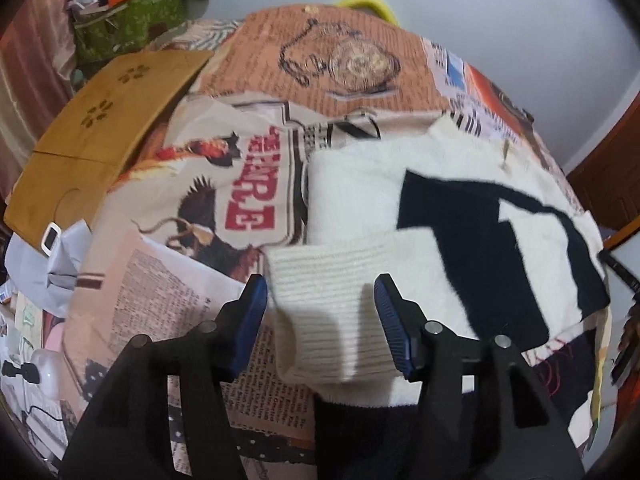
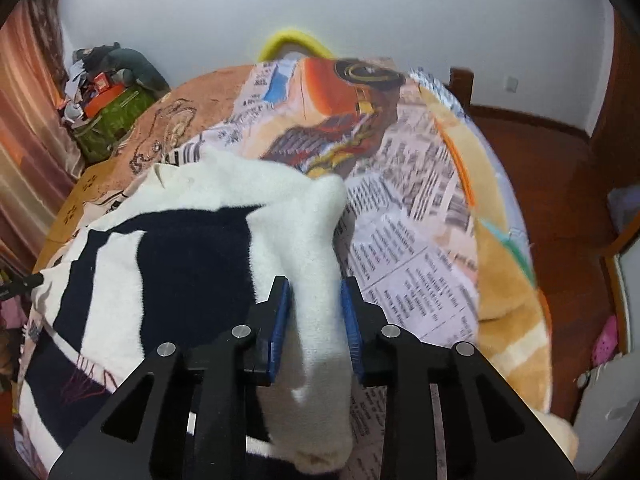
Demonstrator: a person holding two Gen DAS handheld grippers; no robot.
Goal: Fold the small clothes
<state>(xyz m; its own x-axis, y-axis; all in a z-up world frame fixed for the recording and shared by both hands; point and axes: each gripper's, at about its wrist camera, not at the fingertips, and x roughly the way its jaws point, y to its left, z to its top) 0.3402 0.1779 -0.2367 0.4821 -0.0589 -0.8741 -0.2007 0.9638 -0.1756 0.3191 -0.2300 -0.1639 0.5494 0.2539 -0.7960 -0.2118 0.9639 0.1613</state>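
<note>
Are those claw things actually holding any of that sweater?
Right gripper pinches a white sleeve of the sweater. Left gripper is open around the ribbed cuff, holding nothing.

I see open bed [image 2: 420, 216] along its right edge, beside the sweater [image 2: 192, 264]. A wooden board [image 1: 100, 128] blocks the far left corner; bags [image 1: 128, 20] crowd beyond it.

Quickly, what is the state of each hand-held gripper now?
Left hand-held gripper: open, ribbed cuff between its jaws, not clamped.
Right hand-held gripper: shut on the white sleeve.
</note>
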